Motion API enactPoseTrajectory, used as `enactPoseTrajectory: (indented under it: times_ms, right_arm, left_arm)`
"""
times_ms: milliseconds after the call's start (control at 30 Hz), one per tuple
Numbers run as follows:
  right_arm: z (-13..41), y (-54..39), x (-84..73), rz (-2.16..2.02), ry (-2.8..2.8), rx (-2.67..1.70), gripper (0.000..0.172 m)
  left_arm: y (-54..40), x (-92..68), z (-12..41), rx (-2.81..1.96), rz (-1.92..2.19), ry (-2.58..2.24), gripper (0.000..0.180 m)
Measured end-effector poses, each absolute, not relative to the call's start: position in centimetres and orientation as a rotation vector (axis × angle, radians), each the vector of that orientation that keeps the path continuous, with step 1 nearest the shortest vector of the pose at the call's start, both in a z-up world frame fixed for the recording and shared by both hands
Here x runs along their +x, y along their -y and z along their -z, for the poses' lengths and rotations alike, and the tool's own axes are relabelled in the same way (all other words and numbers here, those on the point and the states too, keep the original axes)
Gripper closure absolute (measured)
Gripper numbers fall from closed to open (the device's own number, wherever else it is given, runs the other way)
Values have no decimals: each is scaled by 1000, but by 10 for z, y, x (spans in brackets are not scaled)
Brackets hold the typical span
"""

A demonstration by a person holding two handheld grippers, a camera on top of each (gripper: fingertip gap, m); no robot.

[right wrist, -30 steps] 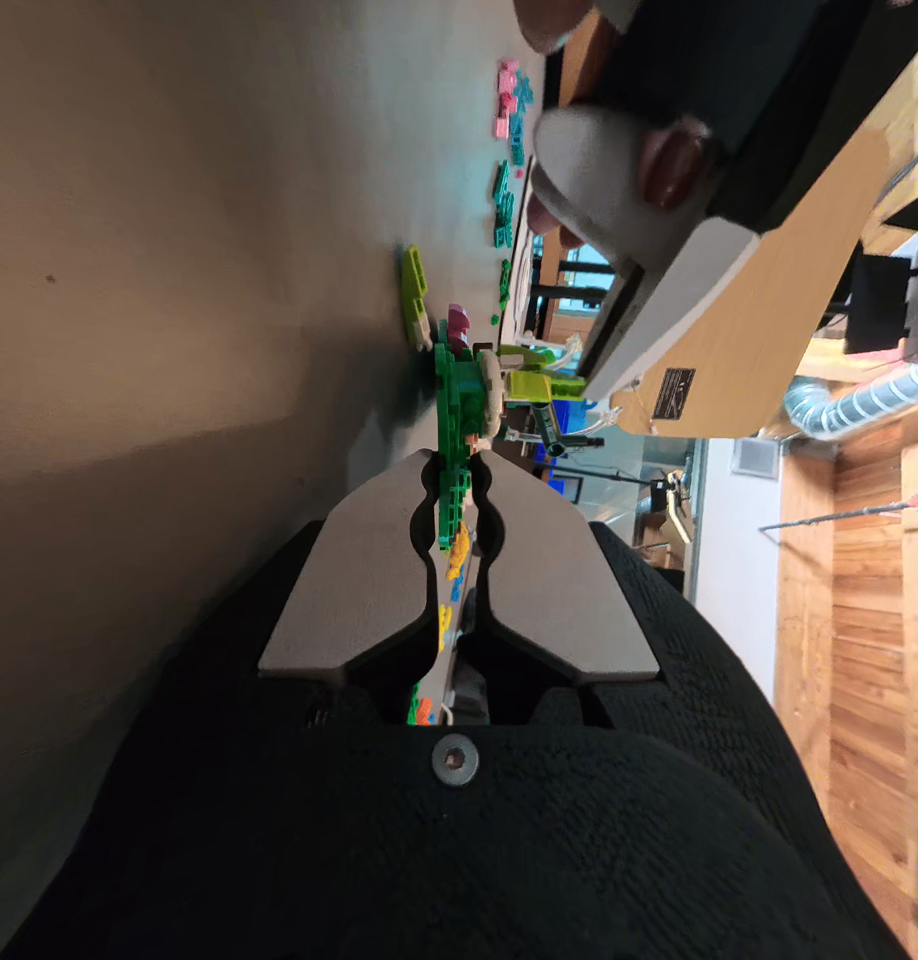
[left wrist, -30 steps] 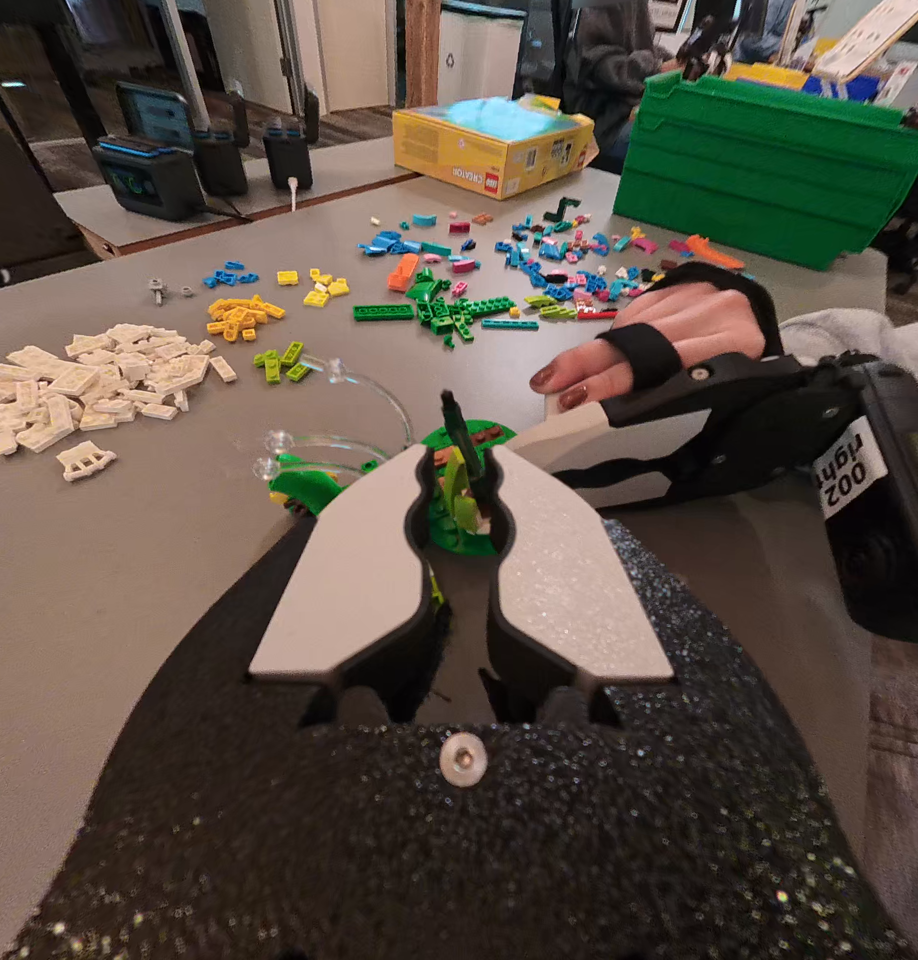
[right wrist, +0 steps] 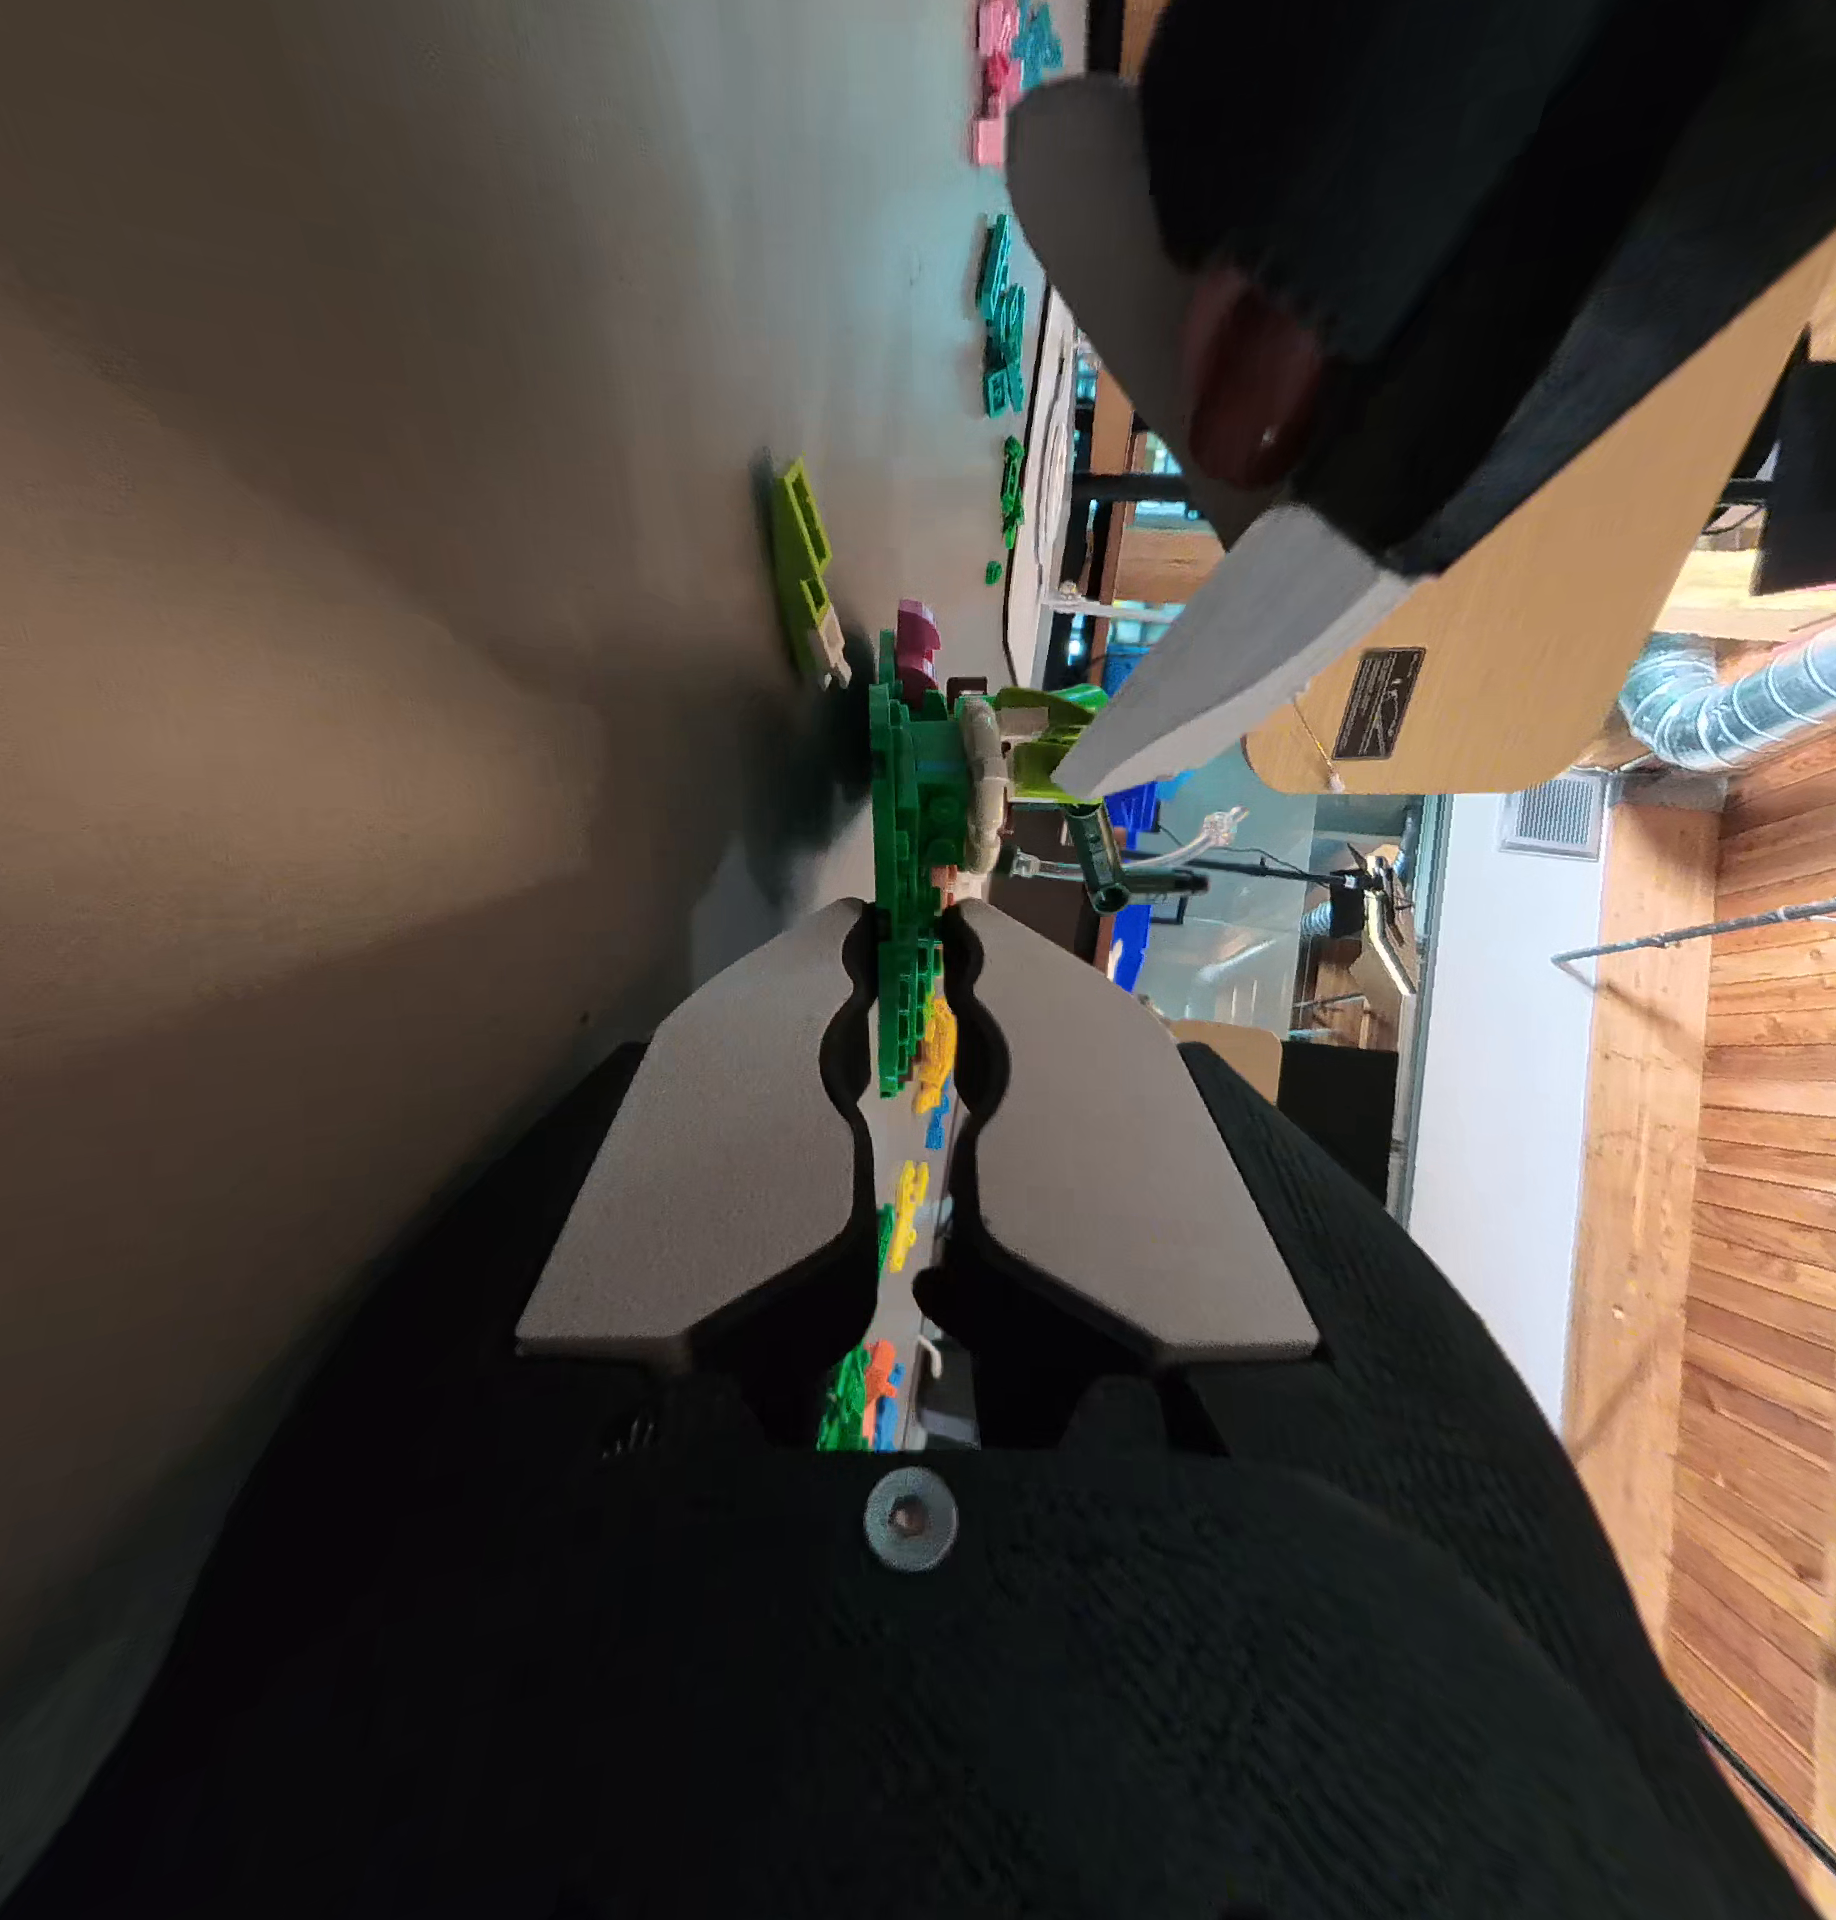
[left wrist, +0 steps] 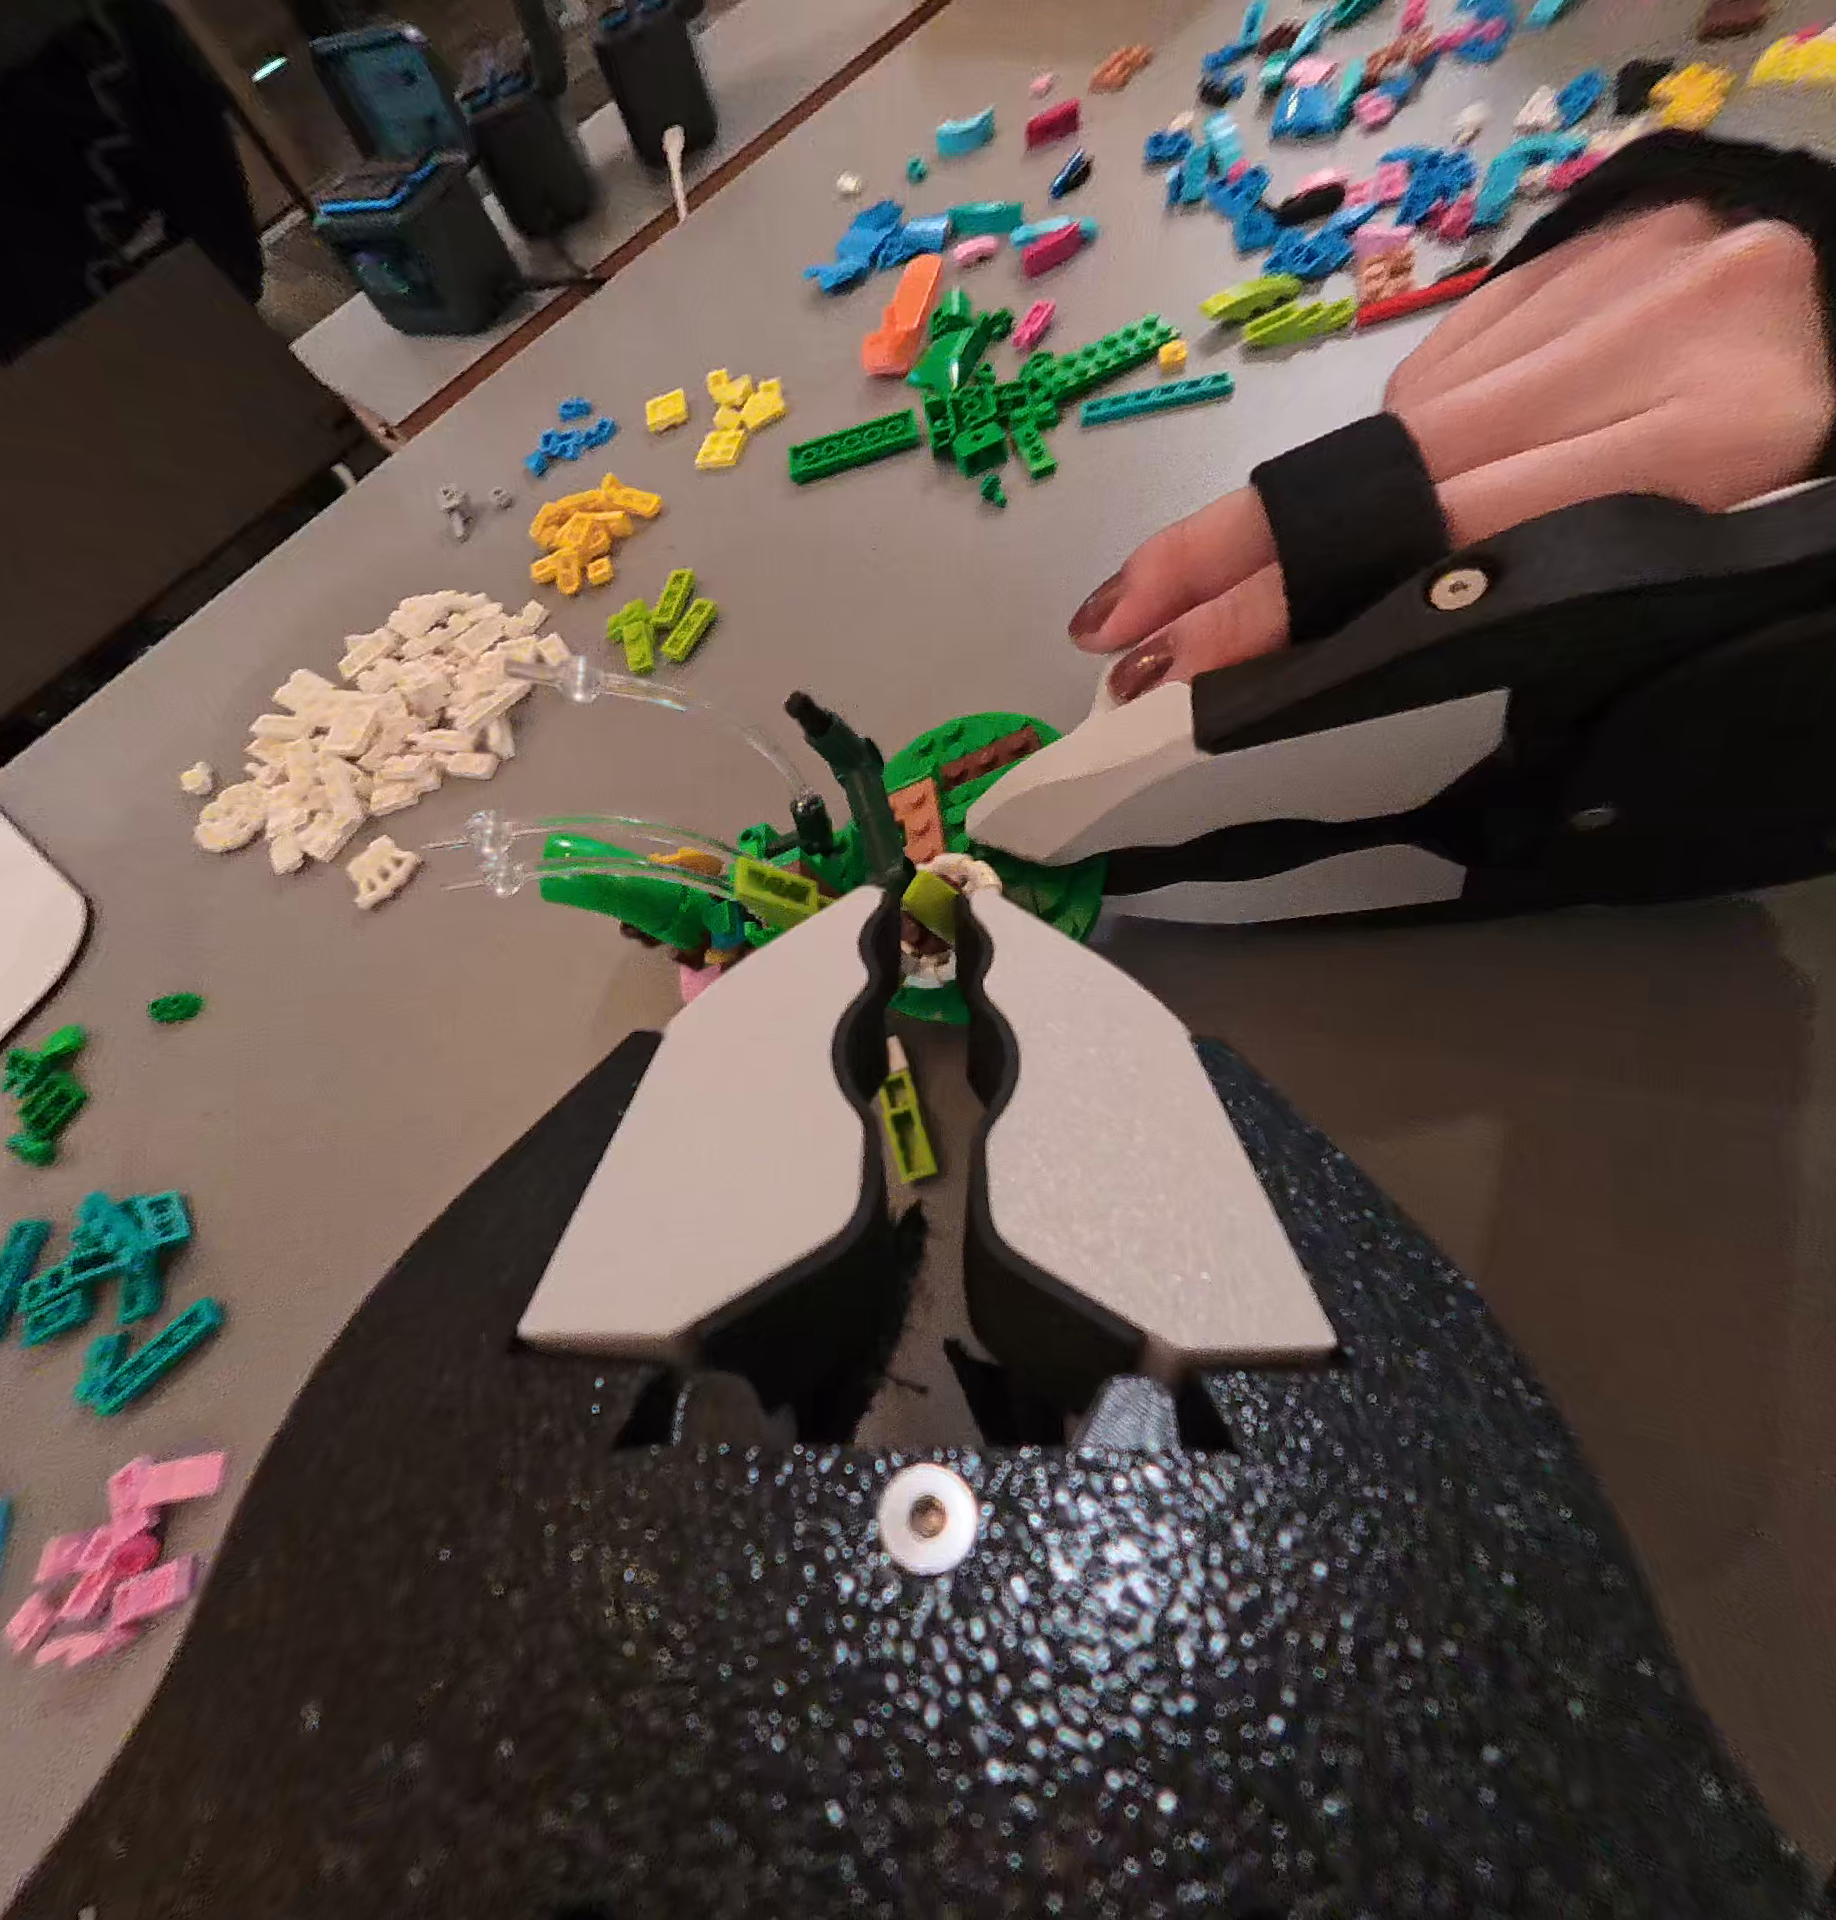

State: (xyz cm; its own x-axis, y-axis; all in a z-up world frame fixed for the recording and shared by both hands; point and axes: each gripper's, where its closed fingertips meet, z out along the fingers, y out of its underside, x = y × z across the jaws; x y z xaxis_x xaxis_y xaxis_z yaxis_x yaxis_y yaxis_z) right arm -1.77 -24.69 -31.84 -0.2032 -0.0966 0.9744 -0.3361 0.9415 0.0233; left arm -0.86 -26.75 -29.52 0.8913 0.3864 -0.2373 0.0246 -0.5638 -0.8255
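While the right gripper stays clenched on the rim of the green brick model, one pad on each face of its flat base plate, the left gripper has shifted. A second ago its view was level and the dark green stem stood between its tips. Now the view is rolled and closer in, and a lime piece on top of the model fills the narrow gap between its fingertips, which look pinched on it. From the right wrist view, one left finger bears on that same lime piece.

The model itself has not moved. It sits well in from every edge of the table, with its clear curved stems arching away toward the pile of white bricks. A loose lime brick lies flat on the table just beside the base, on the left gripper's side, where it also lay a second ago. The person's hand rests over the right gripper's handle. Sorted heaps of yellow, green and blue bricks spread toward the far edge, well apart from both grippers
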Motion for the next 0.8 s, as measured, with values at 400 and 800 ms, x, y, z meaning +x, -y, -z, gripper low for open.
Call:
enactPoseTrajectory:
  times_ms: [400, 800]
  right_arm:
    - [318, 250, -20, -158, 1750, 320, 161]
    - [315, 248, -24, -59, 1718, 296, 161]
  left_arm:
    - [273, -5, 299, -2175, -361, 436, 163]
    - [273, -12, 305, -2140, -356, 479, 169]
